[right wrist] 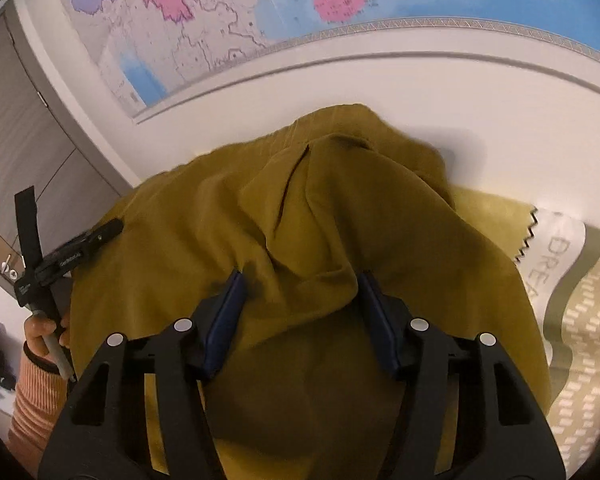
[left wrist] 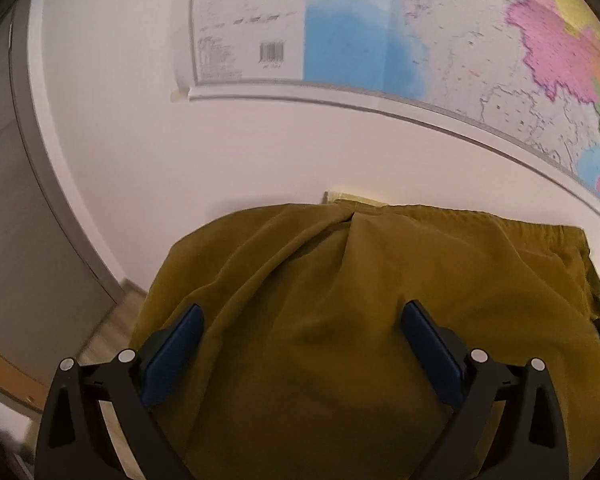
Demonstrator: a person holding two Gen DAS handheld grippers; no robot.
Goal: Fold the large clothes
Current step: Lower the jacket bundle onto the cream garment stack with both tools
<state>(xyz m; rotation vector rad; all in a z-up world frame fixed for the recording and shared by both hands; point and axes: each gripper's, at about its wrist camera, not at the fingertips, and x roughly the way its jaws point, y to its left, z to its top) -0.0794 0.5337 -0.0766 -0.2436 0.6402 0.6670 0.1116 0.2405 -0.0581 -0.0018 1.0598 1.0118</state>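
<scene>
A large mustard-olive garment (left wrist: 340,300) fills the lower half of the left wrist view, its elastic waistband (left wrist: 480,216) along the far edge. My left gripper (left wrist: 302,314) is open over the cloth, its blue pads (left wrist: 176,356) wide apart with nothing between them. In the right wrist view the same garment (right wrist: 300,220) is bunched into a raised fold between the fingers. My right gripper (right wrist: 300,280) is open, its blue pads (right wrist: 224,320) either side of the fold without pinching it. The left gripper also shows at the left of that view (right wrist: 80,248).
A white wall with a coloured map (left wrist: 420,40) stands close behind the garment. A grey door or cabinet (left wrist: 16,200) is at the left. A patterned beige bedcover with lettering (right wrist: 572,300) lies under the garment at the right. A hand in an orange ribbed sleeve (right wrist: 40,360) holds the left gripper.
</scene>
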